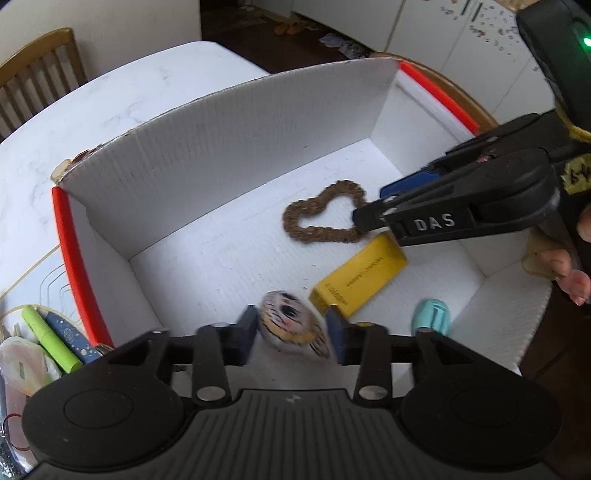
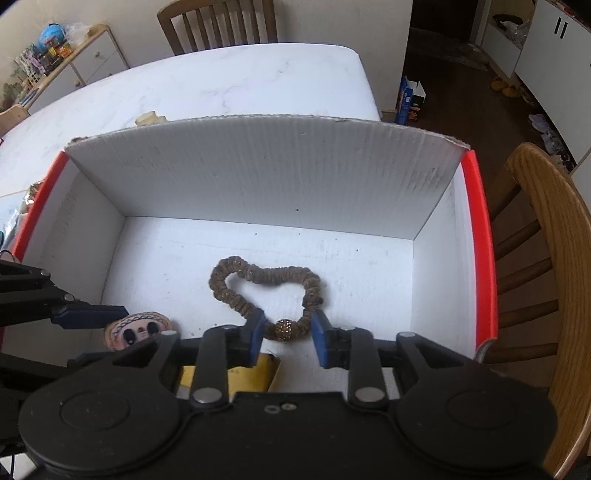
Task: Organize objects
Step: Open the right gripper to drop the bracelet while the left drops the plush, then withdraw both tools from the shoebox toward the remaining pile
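Observation:
A white box with red rims stands on the table. In it lie a brown scrunchie, a yellow packet and a light blue piece. My left gripper is open over the box; a round badge with a cartoon face is blurred between its fingers. My right gripper is open and empty just above the scrunchie's gold bead; it also shows in the left wrist view.
Left of the box lie a green pen, a blue pen and a plastic bag. The white marble table stretches behind. Wooden chairs stand at the far side and right.

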The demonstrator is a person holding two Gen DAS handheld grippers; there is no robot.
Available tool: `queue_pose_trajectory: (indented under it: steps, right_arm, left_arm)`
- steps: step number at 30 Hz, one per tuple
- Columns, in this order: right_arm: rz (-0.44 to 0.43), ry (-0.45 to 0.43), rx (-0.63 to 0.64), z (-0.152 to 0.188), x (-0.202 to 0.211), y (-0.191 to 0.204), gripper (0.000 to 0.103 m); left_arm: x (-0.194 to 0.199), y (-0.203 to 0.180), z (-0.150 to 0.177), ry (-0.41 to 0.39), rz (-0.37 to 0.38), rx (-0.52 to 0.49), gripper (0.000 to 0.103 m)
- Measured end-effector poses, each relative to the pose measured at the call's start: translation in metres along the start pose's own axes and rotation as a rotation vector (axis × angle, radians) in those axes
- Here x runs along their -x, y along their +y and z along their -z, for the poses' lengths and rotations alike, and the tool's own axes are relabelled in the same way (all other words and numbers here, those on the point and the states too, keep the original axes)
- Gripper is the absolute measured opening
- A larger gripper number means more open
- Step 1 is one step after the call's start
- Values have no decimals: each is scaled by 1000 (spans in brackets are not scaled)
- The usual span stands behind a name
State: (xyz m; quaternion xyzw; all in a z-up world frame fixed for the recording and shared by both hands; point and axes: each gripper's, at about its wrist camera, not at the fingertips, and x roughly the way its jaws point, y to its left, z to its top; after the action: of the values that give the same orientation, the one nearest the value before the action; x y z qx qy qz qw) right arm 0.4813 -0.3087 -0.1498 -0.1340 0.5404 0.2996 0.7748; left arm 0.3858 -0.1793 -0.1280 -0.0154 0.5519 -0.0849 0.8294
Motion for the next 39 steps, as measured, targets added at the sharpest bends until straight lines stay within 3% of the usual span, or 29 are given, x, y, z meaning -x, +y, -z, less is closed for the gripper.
queue_pose_trajectory:
  steps: [1, 4, 8, 11, 21, 23, 27, 31, 39]
  right_arm:
    - [-6, -5, 0, 1, 1, 0, 33]
    - [-16, -22, -1, 3, 8, -1, 36]
    - [-30, -72, 14, 6, 24, 2, 53]
    - [-43, -103, 15, 8, 35, 4, 58]
    - [-42, -190, 0, 24, 75, 16, 61]
    - [-43, -213, -2, 28, 84, 19, 73]
    - [-50, -256, -3, 37, 101, 31, 75]
    - [-60, -294, -17, 45, 115, 46, 81]
    - [-76, -342, -11, 58, 133, 93, 89]
  left_arm:
    - [2, -2, 1, -4, 7, -8, 54]
    - [7, -10, 2, -11, -7, -34, 60]
    - [15, -11, 3, -37, -7, -29, 60]
    - [25, -7, 5, -67, 5, -8, 61]
    - [72, 6, 19, -175, 40, 40, 61]
    - [82, 10, 24, -195, 47, 49, 61]
    - [102, 19, 35, -231, 52, 73, 61]
    - [124, 32, 48, -279, 53, 95, 73]
    - [156, 62, 80, -340, 35, 112, 80]
